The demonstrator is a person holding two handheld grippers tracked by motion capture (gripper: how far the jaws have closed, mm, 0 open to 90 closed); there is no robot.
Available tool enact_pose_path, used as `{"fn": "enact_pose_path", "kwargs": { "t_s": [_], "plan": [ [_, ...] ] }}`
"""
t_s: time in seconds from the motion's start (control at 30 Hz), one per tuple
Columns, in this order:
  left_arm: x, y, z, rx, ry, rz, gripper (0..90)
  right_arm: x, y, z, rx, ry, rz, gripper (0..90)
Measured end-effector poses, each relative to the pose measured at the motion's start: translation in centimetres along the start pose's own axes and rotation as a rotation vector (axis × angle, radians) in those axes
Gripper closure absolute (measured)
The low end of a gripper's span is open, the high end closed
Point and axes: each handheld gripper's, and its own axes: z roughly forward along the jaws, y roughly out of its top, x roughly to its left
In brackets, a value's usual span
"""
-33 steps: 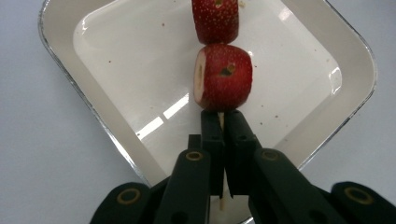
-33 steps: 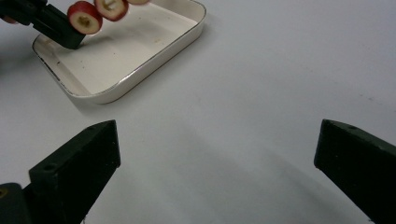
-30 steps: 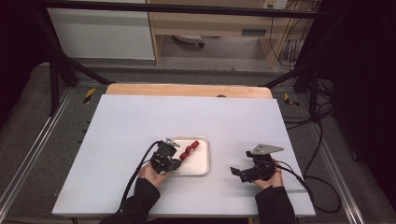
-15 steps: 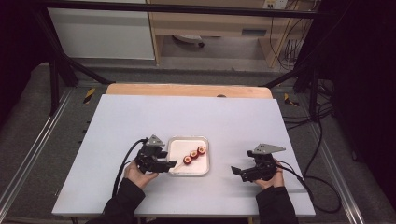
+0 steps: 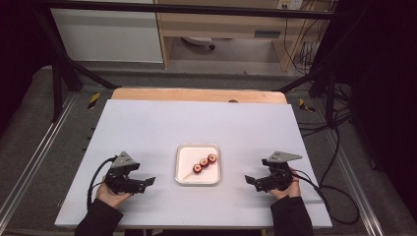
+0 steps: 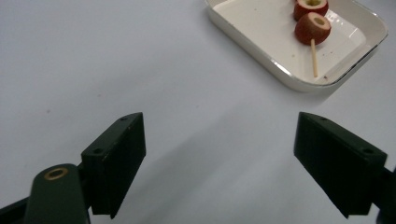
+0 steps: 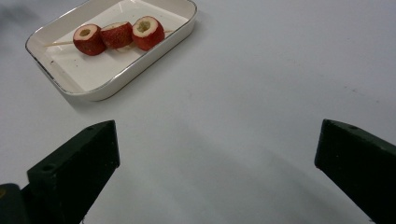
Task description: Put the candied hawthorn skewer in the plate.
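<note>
1. skewer [image 5: 204, 163]: three red fruit pieces with hollowed cores on a thin wooden stick, lying aslant in the white tray [image 5: 184, 174], which sits on the table [image 5: 196, 123] midway between its left and right edges and nearer the front edge than the back.
2. left gripper [image 5: 147, 182]: held in a hand near the table's front-left corner, well apart from the tray; its jaws have just been opening and stand wide, nothing between them.
3. right gripper [image 5: 250, 180]: held near the front-right corner, jaws spread wide and empty, pointing toward the tray.
4. left gripper view: two fruit pieces and the stick's bare end [image 6: 314, 58] (the third piece is cut off by the frame); dark specks on the tray floor.
5. right gripper view: all three pieces [image 7: 116, 33] in a row, the stick's tip reaching toward the tray's far-left wall.
6. high view: white table top with a wooden strip [image 5: 196, 95] along the back edge; black frame bars, cables [image 5: 334, 147] on the floor at right, a pale cabinet [image 5: 108, 34] behind.
</note>
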Motion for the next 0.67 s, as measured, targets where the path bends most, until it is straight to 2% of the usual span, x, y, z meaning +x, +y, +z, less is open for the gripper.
{"fn": "enact_pose_path", "kwargs": {
  "t_s": [0.13,0.27,0.47,0.67],
  "plan": [
    [1.1,-1.6,-0.7,0.004,0.014,-0.001,15.0,-0.2,-0.3,-0.1,-0.004,0.001,0.012,0.5],
    [1.8,-2.7,-1.1,-0.016,0.016,-0.011,15.0,-0.3,-0.6,-0.2,-0.003,-0.001,0.013,0.5],
    [2.2,-3.3,-1.4,-0.034,0.014,-0.032,15.1,-0.2,-0.7,-0.1,0.002,0.003,0.014,0.5],
    [2.2,-3.4,-1.0,-0.019,0.007,-0.034,15.2,-0.2,-0.8,0.2,0.019,0.001,0.001,0.5]
  ]
}}
